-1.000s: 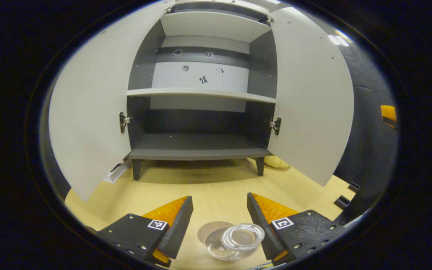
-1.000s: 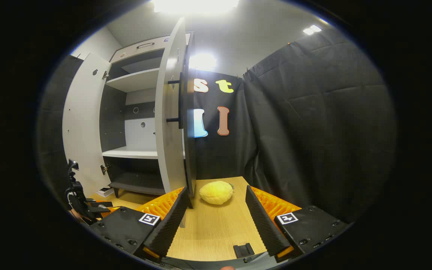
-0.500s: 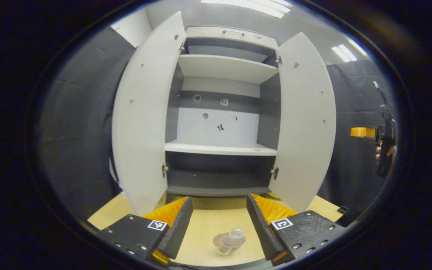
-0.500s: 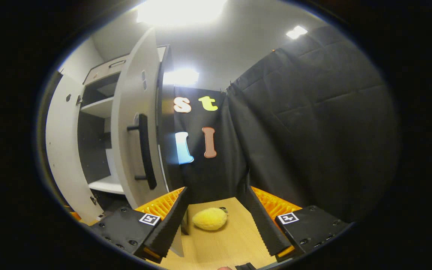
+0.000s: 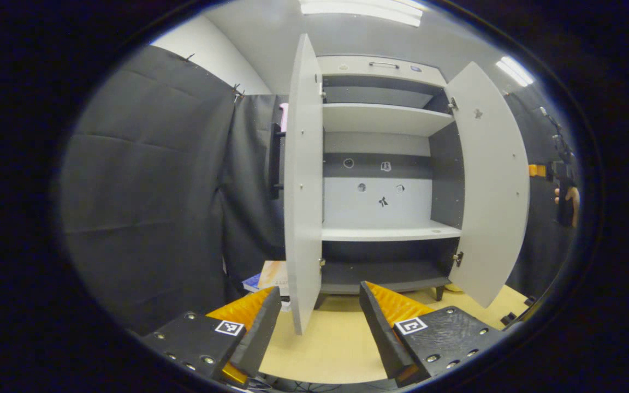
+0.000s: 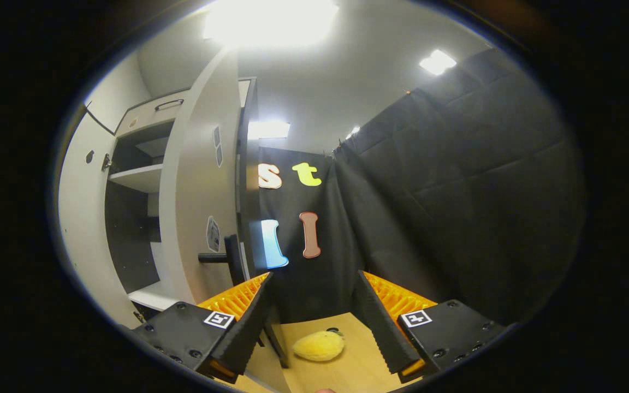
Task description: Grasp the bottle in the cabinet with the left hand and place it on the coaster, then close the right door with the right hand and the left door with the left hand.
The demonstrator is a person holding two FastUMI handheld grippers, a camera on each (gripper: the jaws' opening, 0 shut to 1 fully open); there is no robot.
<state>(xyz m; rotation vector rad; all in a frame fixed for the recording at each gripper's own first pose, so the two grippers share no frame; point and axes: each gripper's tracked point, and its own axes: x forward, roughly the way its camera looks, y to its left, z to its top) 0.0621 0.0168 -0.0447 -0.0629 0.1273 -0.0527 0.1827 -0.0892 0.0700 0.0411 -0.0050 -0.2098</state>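
Observation:
The cabinet stands open with bare shelves. In the left gripper view its left door is edge-on just beyond my open left gripper, whose fingers hold nothing. The right door swings out to the right, and beyond it a hand holds my right gripper. In the right gripper view I face the outer side of the right door. Its black handle sits just above the left finger of my open right gripper.
A yellow lemon-like object lies on the wooden floor by the right door's foot. A stack of books rests low behind the left door. Black cloth walls close in on both sides.
My left gripper has pulled back and swung left; the bottle on its coaster has dropped out of its view. My right gripper has moved up and closer to the right door's handle.

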